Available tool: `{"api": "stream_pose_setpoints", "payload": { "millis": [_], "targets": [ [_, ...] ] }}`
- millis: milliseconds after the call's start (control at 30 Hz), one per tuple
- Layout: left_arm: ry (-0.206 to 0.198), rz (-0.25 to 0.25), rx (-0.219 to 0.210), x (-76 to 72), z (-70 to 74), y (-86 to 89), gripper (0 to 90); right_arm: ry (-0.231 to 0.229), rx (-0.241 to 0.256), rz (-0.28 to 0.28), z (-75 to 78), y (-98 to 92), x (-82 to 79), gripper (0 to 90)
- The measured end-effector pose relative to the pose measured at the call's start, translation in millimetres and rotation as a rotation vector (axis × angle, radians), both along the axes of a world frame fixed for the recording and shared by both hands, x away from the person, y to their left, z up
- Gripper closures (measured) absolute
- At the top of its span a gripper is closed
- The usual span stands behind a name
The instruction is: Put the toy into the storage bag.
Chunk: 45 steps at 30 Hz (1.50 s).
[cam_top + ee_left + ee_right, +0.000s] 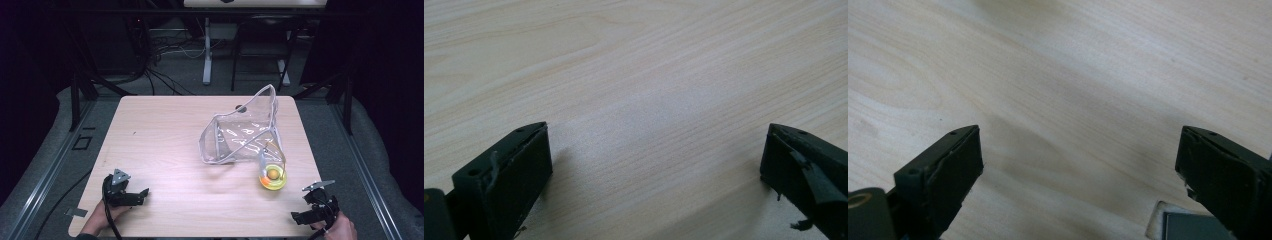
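Both grippers, left gripper (141, 192) and right gripper (298, 216), rest wide open and empty, well short of the clear bag (243, 131); likely next comes reaching for it, beside the yellow toy (273, 176).

From my remote seat I see a pale, light-wood rectangular table (165, 145) with rounded corners, brightly lit from above while the room around it falls into deep shadow. It stands on grey carpeted floor (185, 70). Beyond the far edge, a tangle of black cables (160, 52) runs across the carpet beside a white metal stand leg (207, 55) and thin black chair-like legs (260, 55). Black metal frame struts (77, 95) rise at both sides, and grey floor rails (47, 170) flank the table.
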<state>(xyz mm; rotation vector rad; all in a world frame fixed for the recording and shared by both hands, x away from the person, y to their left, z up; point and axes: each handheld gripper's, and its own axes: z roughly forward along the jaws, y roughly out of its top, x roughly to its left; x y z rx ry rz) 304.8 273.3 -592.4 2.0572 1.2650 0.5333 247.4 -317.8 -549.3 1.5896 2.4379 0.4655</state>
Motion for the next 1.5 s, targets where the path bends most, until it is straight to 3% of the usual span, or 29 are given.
{"api": "stream_pose_setpoints", "payload": {
  "millis": [667, 900, 967, 1167, 1333, 1500],
  "targets": [
    [0.004, -0.011, 0.003, 0.3, 0.3, -0.8, 0.2, 0.019, -0.059, 0.029, 5.4, 7.4, 1.2, 9.5],
    [0.004, -0.017, 0.0, -0.3, 0.2, -1.6, 0.2, 0.005, -0.034, 0.02, 10.0, 11.8, 3.2, 10.9],
    [0.004, -0.016, 0.001, -0.5, 0.2, -1.6, 0.2, 0.032, -0.057, 0.045, 12.4, 13.5, 5.4, 11.1],
    [0.003, -0.018, 0.0, -0.5, 0.1, -1.6, 0.2, 0.011, -0.083, 0.073, 30.6, 20.6, 12.6, 11.9],
    [0.004, -0.017, -0.003, -0.5, 0.0, -1.9, 0.2, -0.007, -0.065, 0.083, 43.6, 25.0, 19.6, 12.7],
    [0.004, -0.02, -0.002, -0.4, 0.0, -2.1, 0.2, 0.01, -0.072, 0.126, 54.2, 29.0, 26.9, 13.2]
  ]
}}
